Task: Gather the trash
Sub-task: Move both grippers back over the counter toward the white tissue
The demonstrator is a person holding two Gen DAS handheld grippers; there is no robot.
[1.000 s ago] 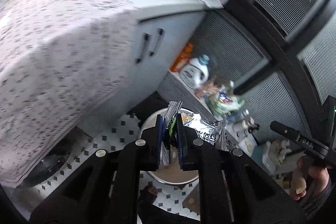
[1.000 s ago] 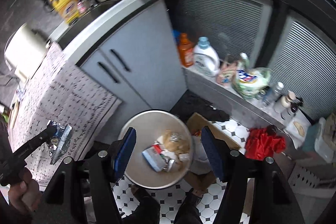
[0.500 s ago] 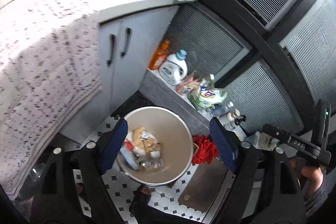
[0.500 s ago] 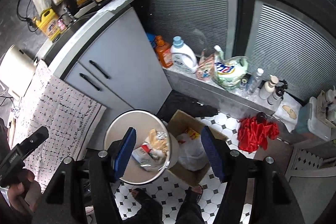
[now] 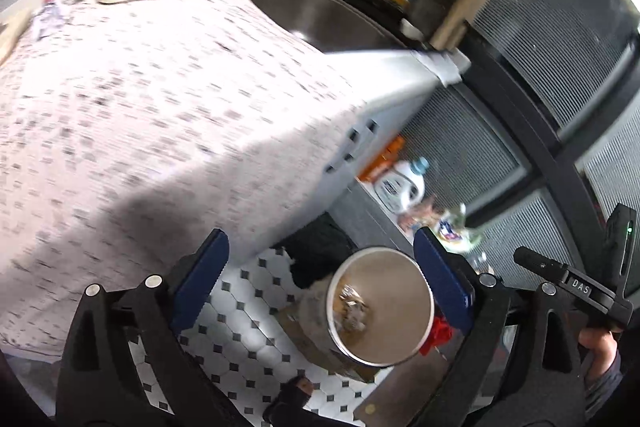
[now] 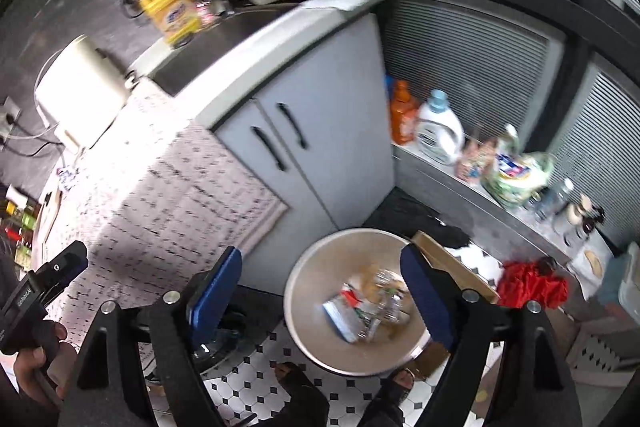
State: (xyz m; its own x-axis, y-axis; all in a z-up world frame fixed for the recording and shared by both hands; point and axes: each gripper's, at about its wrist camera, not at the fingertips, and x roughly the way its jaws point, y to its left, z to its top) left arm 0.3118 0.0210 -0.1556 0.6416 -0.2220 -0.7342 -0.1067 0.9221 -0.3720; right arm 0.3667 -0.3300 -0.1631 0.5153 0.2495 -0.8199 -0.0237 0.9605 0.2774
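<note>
Both tools, left tool [image 5: 320,281] and right tool [image 6: 322,297], hang released above the upright, upward-opening bin [image 6: 316,267] holding wrappers [image 6: 360,311].

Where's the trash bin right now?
In the right wrist view, the trash bin stands on the tiled floor below the grey cabinet, beside a cardboard box.

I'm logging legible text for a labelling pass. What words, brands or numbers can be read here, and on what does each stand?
"DAS": on the right gripper's black handle, in the left wrist view.
White lettering on the left gripper's handle: too small to read.
Yellow jug label: blurred.
White detergent bottle label: blurred.
Orange bottle and green-white bag prints: blurred.
</note>
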